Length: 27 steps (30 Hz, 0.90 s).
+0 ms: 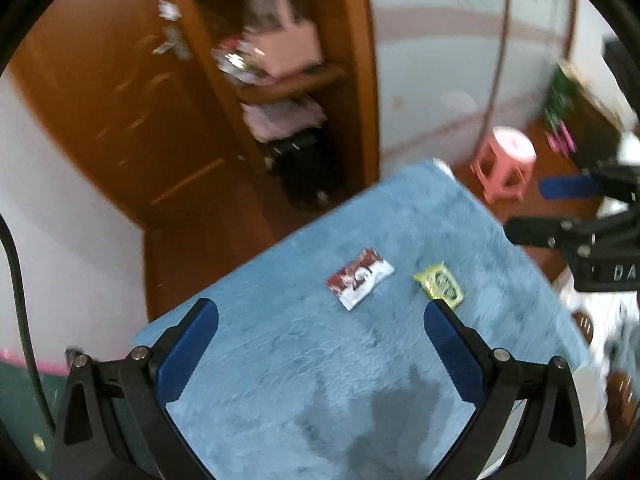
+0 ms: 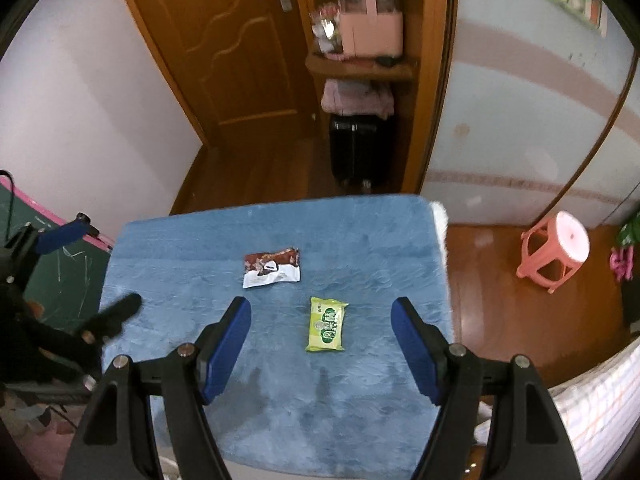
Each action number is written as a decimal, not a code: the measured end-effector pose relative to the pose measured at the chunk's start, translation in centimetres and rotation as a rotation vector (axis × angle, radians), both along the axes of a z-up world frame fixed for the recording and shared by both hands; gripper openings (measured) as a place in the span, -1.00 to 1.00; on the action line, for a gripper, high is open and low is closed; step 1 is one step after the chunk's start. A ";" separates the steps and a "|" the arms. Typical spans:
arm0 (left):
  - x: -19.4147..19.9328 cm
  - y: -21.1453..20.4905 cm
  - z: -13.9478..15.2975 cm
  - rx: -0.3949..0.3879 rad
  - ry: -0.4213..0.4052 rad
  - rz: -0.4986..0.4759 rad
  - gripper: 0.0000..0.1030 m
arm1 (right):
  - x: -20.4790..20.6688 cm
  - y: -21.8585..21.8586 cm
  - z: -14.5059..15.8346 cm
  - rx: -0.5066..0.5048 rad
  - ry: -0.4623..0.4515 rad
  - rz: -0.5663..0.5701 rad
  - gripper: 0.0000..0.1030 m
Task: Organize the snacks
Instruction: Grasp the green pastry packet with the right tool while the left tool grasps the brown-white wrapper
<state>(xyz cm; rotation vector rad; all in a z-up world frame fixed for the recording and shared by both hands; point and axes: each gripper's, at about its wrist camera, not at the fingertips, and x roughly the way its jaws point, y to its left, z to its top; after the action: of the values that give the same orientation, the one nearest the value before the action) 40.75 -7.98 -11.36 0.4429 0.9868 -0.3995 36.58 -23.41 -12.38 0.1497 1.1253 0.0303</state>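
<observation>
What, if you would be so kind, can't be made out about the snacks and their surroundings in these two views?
- Left wrist view: motion blur smears the brown-and-white packet; its print is unreadable.
- Left wrist view: the left gripper finger hides a corner of the green packet.
- Right wrist view: the green packet's lettering is too small.
- Both views: shelf contents are blurred.

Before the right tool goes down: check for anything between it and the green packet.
Nothing visible. The right tool is open with the green packet framed between its fingers, only bare blue cloth around it. The brown packet lies apart.
</observation>
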 end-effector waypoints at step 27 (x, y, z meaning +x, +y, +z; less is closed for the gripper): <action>8.2 -7.1 -16.3 0.203 0.154 -0.306 0.98 | 3.6 -0.9 -16.7 0.025 0.264 -0.104 -0.25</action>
<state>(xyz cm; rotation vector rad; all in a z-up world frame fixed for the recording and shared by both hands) 49.00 -15.07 -27.71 0.7606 1.1172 -0.6180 40.18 -24.33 -29.08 0.2395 1.3788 -0.0702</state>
